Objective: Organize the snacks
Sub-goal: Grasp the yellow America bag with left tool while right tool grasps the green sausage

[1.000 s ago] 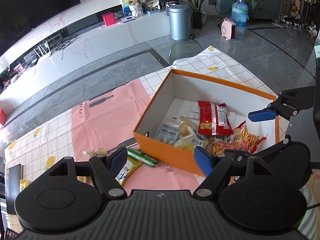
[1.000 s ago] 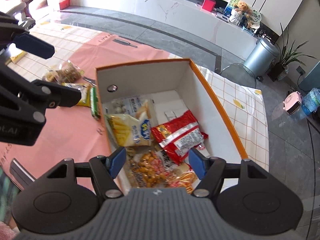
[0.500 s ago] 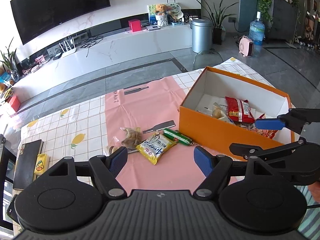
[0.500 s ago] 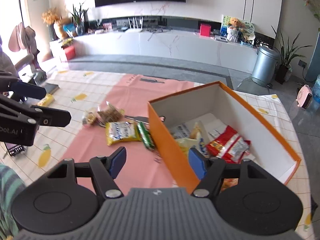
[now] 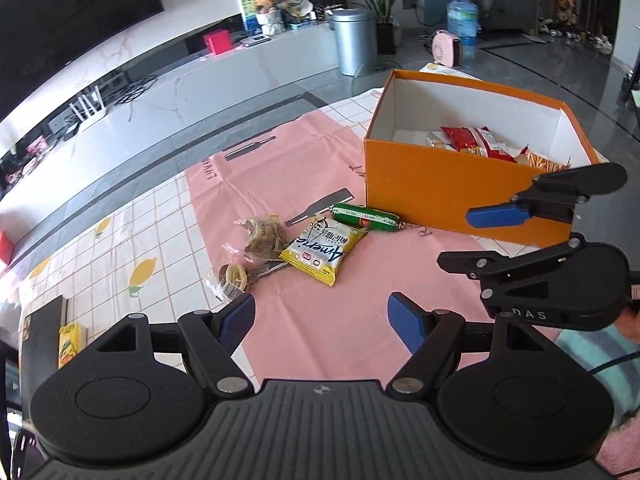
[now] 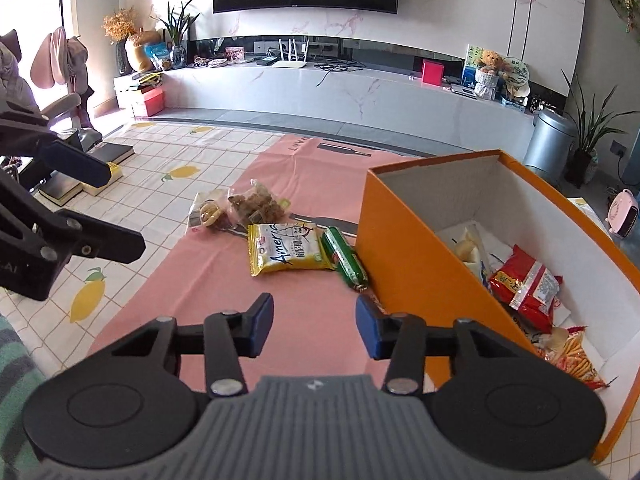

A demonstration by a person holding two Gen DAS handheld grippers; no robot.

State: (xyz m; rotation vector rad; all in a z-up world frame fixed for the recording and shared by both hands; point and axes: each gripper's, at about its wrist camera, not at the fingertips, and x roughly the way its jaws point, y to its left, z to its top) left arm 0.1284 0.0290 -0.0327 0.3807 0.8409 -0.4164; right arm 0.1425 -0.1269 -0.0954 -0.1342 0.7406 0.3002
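An orange box point(image 5: 440, 192) point(image 6: 400, 248) on the pink mat holds several snack packets, among them a red one point(image 6: 524, 286). Left of the box lie a green sausage stick point(image 5: 366, 218) point(image 6: 345, 258), a yellow packet point(image 5: 322, 250) point(image 6: 286, 250) and two clear bags of brown snacks point(image 5: 260, 236) point(image 6: 250, 204). My left gripper point(image 5: 322, 318) hangs open over the mat, short of these snacks, with nothing between its fingers. My right gripper point(image 6: 314, 326) is over the mat by the box's near corner; its jaws are closing and nothing is between them.
A checked cloth with lemon prints point(image 6: 176, 172) covers the table around the mat. Dark books and a small yellow box point(image 5: 70, 340) lie at the table's left end. A striped sleeve point(image 5: 596, 356) shows at the lower right of the left wrist view.
Both grippers have pulled back from above the box and sunk toward the mat. The loose snacks now lie ahead of them. The right jaws have narrowed.
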